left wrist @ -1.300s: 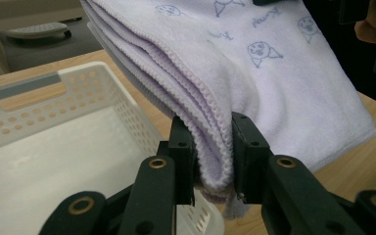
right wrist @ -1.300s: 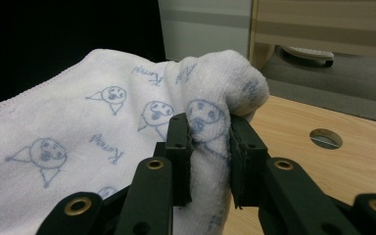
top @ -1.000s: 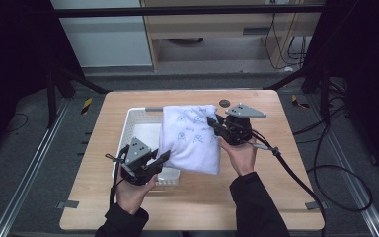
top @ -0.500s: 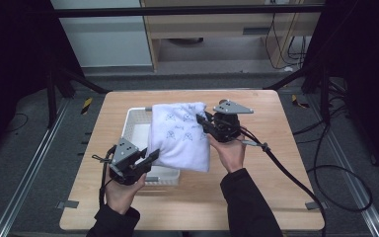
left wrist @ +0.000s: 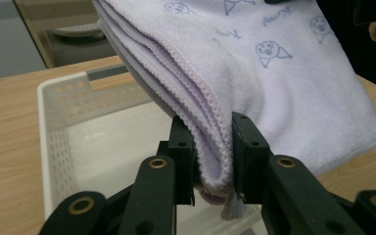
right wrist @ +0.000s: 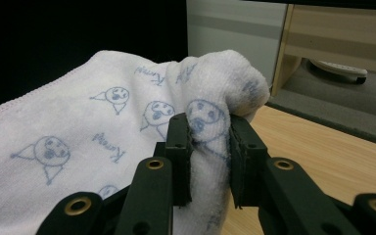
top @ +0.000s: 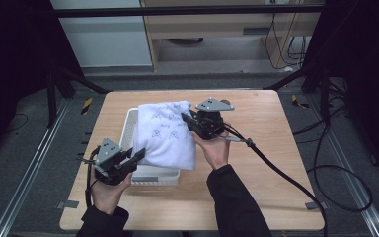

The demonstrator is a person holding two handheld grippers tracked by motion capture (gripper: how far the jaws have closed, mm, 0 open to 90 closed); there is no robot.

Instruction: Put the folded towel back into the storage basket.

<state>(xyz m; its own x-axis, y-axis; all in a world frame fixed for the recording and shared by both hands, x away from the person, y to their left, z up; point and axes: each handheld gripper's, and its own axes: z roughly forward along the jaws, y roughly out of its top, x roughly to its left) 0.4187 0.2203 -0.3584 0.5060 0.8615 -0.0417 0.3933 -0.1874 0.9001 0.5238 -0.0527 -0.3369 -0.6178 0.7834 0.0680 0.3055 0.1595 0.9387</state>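
Towel (top: 167,133) handling is in progress: a folded white towel printed with small blue faces is carried between both grippers above a white perforated basket (top: 128,129) that stands on the wooden table (top: 256,173).

1. Left gripper (top: 139,154). In the left gripper view its jaws are pinched on the near folded corner of the towel (left wrist: 254,83), where several stitched edges are stacked together. Gripping at the stack keeps all layers aligned, so the fold should not open during the carry.

2. Right gripper (top: 186,118). In the right gripper view its jaws are pinched on a bunched far corner of the towel (right wrist: 103,127). The cloth humps over the jaw tips, which indicates a deep bite rather than an edge hold.

3. Hold geometry. The two grips sit at opposite ends of the towel, so the cloth hangs as a sloped sheet between them instead of drooping into a heap. The high view shows the towel lying partly over the basket, with its right portion extending past the basket rim over the table.

4. Basket position. In the left gripper view, the basket (left wrist: 58,127) lies directly below the held corner with its floor bare. Judged from this arrangement, the towel is being positioned over the basket for lowering; it does not yet rest inside.
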